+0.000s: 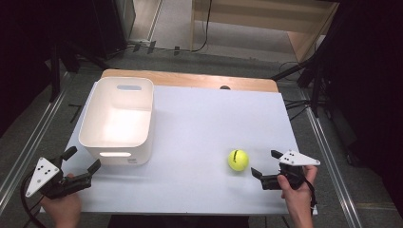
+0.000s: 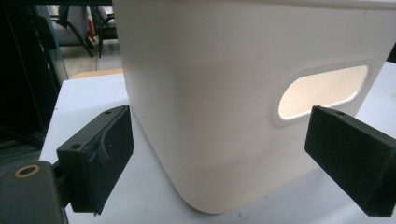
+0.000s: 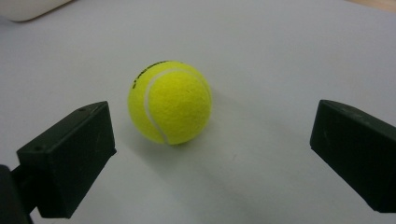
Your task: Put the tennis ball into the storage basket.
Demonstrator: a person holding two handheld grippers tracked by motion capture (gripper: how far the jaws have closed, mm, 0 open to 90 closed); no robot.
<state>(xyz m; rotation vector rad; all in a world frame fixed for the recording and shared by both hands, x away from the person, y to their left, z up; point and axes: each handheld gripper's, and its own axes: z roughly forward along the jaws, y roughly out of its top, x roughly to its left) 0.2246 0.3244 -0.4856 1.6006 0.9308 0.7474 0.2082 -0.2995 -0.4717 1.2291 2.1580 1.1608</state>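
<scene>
The right gripper (image 1: 266, 166) has its jaws spread wide, holding nothing. Just ahead of its fingertips, not yet between them, a yellow tennis ball (image 1: 238, 160) sits on the white table (image 1: 199, 137); in the right gripper view the ball (image 3: 169, 102) lies beyond the gap, nearer the left-hand jaw. The left gripper (image 1: 84, 160) is likewise wide apart and empty, its tips close to the near wall of a white bin (image 1: 117, 118), whose handle slot (image 2: 322, 91) shows above one jaw.
</scene>
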